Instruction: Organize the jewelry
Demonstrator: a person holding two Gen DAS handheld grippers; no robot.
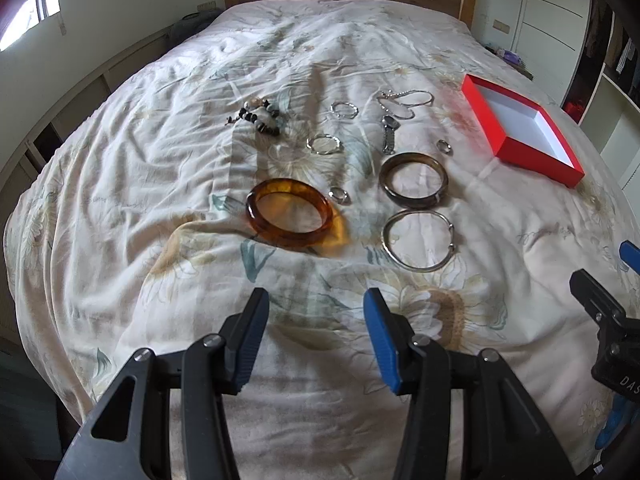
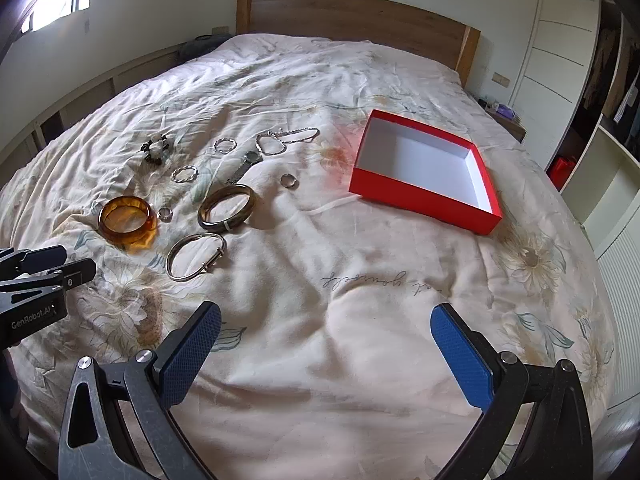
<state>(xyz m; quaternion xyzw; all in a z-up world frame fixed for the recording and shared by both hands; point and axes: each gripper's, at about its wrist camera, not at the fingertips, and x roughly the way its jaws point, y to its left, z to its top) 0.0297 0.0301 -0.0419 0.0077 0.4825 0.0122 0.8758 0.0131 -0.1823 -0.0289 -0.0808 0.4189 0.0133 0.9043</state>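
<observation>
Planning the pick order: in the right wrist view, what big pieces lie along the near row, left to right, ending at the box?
amber bangle → small ring → dark brown bangle → red box. The thin silver bangle lies nearer, below the gap between the two bangles.

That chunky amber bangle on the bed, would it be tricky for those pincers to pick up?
Probably a little. The amber bangle looks thick, rigid and glossy, so it should keep its shape but may slip between the pads. It lies flat on the soft, wrinkled bedspread, so it likely won't roll, though it might sink when pressed. The left gripper stands open, short of it.
</observation>
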